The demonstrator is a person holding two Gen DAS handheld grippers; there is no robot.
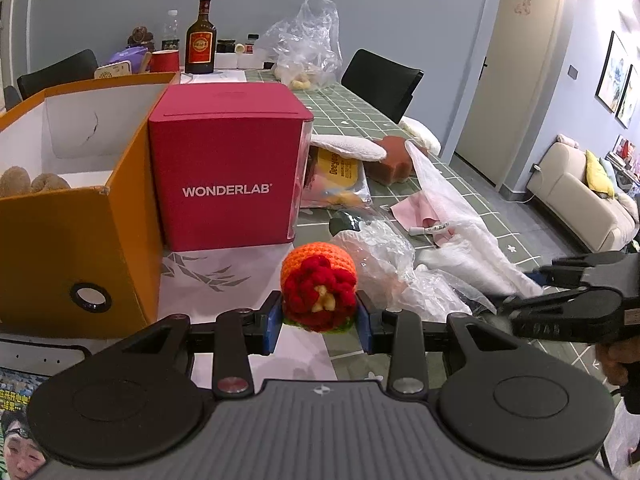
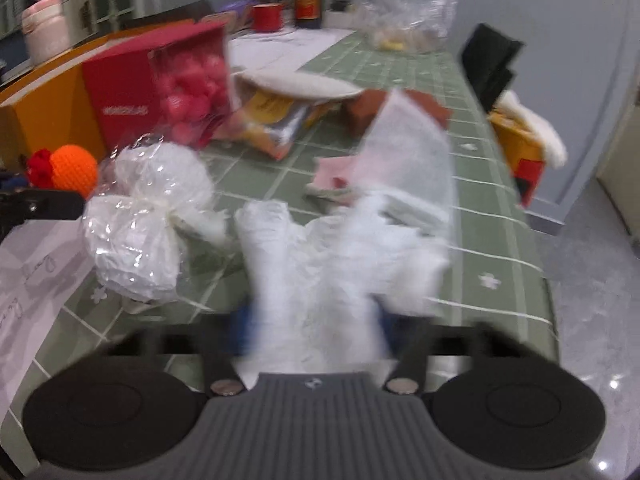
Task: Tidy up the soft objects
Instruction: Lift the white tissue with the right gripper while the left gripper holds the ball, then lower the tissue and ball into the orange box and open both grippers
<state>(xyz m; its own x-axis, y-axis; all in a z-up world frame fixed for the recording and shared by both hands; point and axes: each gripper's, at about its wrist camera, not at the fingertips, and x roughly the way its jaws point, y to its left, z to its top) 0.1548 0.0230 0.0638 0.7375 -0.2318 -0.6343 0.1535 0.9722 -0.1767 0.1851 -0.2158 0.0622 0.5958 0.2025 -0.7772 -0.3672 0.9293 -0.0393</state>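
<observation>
Two sets of tongs are busy here, each with its own soft thing. Low in the middle of the left wrist view, the left tongs are pinched partway in on a crocheted orange ball, blue pads pressing its sides. I'd guess it's held up off the worktop like that so it can swing over to the open orange box at the left of the frame, where something brown and plush already sits in the corner. The ball is nearly round, so it hardly has a long axis; its red frilly flower face with the pale centre points back at the camera, and its green base sits low between the pads.

The right tongs sit at bottom centre of the right wrist view, jaws drawn close round a crumpled white plastic bag. That frame is really smeared, so I think the pads are gripping it but can't swear to it. The bag runs lengthways up the frame, away from the camera towards the pink cloth. A knotted clear bag lies just left of it, and the red WONDERLAB box stands right beside the orange box.
</observation>
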